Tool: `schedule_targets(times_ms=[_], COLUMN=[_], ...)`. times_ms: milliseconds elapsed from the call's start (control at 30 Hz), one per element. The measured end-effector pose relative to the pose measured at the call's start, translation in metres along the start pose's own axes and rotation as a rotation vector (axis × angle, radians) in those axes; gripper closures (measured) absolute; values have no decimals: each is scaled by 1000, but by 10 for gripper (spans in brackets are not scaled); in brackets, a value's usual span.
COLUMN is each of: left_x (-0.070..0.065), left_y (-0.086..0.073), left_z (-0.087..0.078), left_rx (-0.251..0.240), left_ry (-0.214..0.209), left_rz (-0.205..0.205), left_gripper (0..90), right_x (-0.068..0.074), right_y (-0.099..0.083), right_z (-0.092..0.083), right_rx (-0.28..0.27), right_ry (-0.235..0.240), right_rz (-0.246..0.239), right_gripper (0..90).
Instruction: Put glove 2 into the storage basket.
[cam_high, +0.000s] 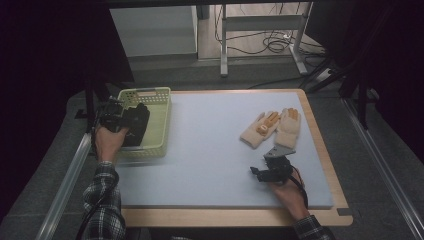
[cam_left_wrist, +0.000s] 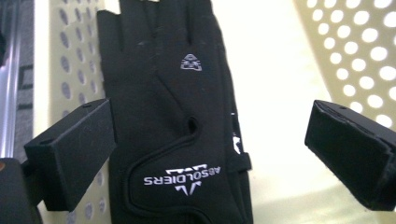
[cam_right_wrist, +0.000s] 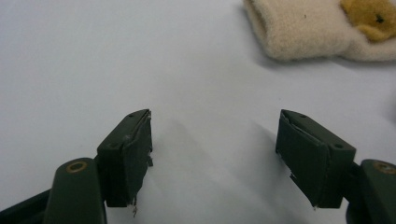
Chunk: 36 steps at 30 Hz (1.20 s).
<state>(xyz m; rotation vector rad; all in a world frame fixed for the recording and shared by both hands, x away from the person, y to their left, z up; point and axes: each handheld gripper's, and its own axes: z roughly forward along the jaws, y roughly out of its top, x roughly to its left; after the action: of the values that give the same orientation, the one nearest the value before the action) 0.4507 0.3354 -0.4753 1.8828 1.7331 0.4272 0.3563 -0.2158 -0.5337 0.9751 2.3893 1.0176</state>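
Left gripper (cam_left_wrist: 208, 154), jaws spread apart and gripping nothing, hovers over a black fingerless glove (cam_left_wrist: 173, 121) lying in the pale yellow perforated basket (cam_high: 161, 111). White lettering reads "ABSOLDIERS". The glove may snag a jaw and be dragged out. Right gripper (cam_right_wrist: 215, 158) rests open and empty on the table mat (cam_high: 210, 150), near the cream knit gloves (cam_high: 272, 127).

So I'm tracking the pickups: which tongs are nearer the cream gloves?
Right. The right tongs sit on the mat just below the cream gloves; the left tongs are across the table over the basket.
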Motion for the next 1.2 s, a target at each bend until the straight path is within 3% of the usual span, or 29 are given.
schedule_targets(times_ms=[167, 400, 933, 1200], left_x=[-2, -11, -51, -77], left_y=[-6, -12, -20, -28], left_z=[-8, -19, -42, -48], left_rx=[-53, -96, -159, -191], left_ry=[-51, -70, -166, -228], left_rz=[12, 80, 198, 266], left_gripper=[12, 6, 7, 10], right_x=[0, 0, 0, 0], right_y=[0, 0, 0, 0], right_z=[0, 0, 0, 0], right_rx=[0, -1, 0, 1], right_ry=[0, -1, -3, -3], right_rz=[-1, -1, -2, -1], right_gripper=[267, 267, 265, 266])
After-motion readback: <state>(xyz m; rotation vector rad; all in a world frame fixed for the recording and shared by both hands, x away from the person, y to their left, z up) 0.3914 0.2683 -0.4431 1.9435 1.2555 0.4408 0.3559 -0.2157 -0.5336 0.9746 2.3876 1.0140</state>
